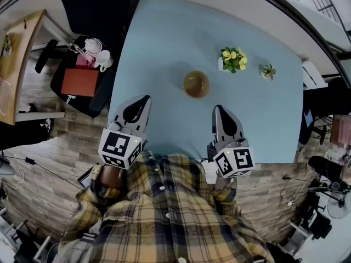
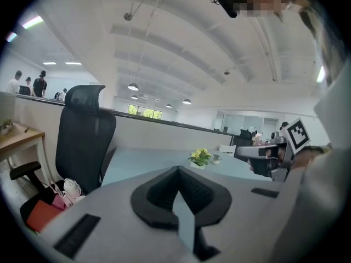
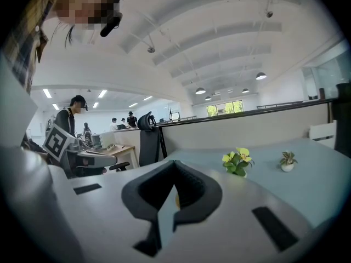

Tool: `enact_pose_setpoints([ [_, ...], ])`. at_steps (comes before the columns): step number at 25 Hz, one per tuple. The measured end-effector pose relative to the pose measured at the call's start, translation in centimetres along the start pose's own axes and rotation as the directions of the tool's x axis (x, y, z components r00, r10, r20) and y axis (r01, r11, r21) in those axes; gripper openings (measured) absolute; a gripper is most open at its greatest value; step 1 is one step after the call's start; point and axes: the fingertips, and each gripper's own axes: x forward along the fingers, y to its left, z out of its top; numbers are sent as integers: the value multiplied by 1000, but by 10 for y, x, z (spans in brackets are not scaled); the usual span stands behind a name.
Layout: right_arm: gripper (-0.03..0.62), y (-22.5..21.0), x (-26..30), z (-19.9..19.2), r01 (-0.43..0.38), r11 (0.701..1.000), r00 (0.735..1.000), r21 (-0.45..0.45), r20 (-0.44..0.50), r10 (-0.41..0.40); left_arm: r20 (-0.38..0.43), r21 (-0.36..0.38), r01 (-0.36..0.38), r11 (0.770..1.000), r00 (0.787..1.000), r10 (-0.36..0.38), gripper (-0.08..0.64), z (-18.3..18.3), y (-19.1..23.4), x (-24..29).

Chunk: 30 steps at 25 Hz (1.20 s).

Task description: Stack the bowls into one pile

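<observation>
— Brown bowl (image 1: 196, 84), where does it sit?
— Near the middle of the pale blue table (image 1: 164, 37), upright and alone. From the head view I cannot tell whether it is one bowl or several nested together
— What is close to it?
— A yellow-flowered plant (image 1: 233, 59) in a white pot stands just beyond it to the right, and a small green plant (image 1: 267, 71) stands further right again. Neither touches the bowl
— And the tongs?
— The left gripper (image 1: 144, 99) hangs at the table's near left corner, the right gripper (image 1: 219, 109) over the near edge further right. Both point toward the far side, and the bowl lies ahead, between their two lines, well apart from either tip
— Spread or pressed together?
— Pressed together, both of them. In the left gripper view the black pads meet at the tip with nothing held. The right gripper view shows the same: pad against pad, empty
— Anything beside the table?
— A black office chair (image 1: 93, 10) at the far left corner, and a flat red item (image 1: 79, 82) lying on a dark seat to the left. The person's yellow plaid shirt (image 1: 164, 212) fills the bottom of the head view
</observation>
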Motion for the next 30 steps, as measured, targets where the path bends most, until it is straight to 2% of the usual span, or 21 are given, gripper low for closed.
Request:
enact_pose_setpoints([
  [9, 2, 0, 3, -5, 2, 1000, 1000, -15, -30, -2, -4, -1, -10, 1000, 1000, 10, -9, -1, 4, 0],
  [30, 2, -1, 4, -6, -1, 1000, 999, -4, -33, 1, -10, 3, -16, 1000, 1000, 16, -9, -3, 4, 0],
])
